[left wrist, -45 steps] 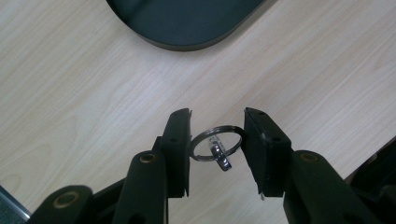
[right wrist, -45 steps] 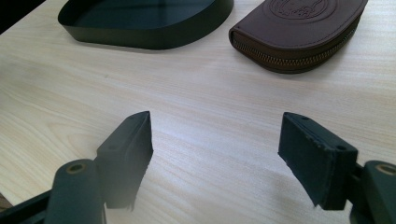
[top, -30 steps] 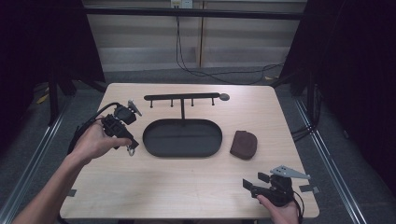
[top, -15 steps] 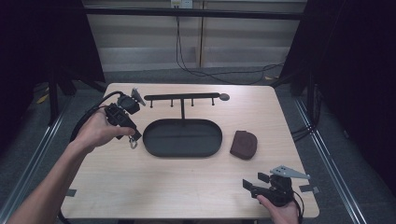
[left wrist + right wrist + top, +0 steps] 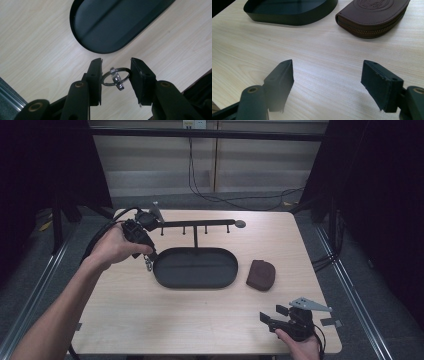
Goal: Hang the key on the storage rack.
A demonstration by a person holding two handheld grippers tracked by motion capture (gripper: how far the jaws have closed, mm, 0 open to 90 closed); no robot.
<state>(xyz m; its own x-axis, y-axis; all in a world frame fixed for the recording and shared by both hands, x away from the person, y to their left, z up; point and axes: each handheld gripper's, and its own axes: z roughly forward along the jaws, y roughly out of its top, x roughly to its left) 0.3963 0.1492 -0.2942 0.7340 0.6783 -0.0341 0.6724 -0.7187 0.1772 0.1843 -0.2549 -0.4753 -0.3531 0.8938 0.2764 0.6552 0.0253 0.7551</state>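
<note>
A metal key ring (image 5: 116,77) with a small clasp hanging from it sits clamped between the two jaws of the left gripper (image 5: 116,75), each pad pressing on one side of the ring. In the high view this ring (image 5: 148,265) dangles above the bare wood just off the left end of the black oval tray (image 5: 195,268), not touching its rim. The left gripper (image 5: 149,259) is held above the table, close in front of the left end of the black hook rack (image 5: 197,225), whose bar carries four small pegs and ends in a round knob.

One tray, one rack, one brown zipped leather pouch (image 5: 261,274) and one key ring lie on the light wooden table (image 5: 165,320). The pouch rests just right of the tray, apart from it.

The right gripper (image 5: 268,321) rests near the table's front right corner, its jaws spread wide with nothing between them. A wide stretch of bare wood separates it from the tray and pouch (image 5: 372,17), and the front left of the table is likewise free up to the edge.
</note>
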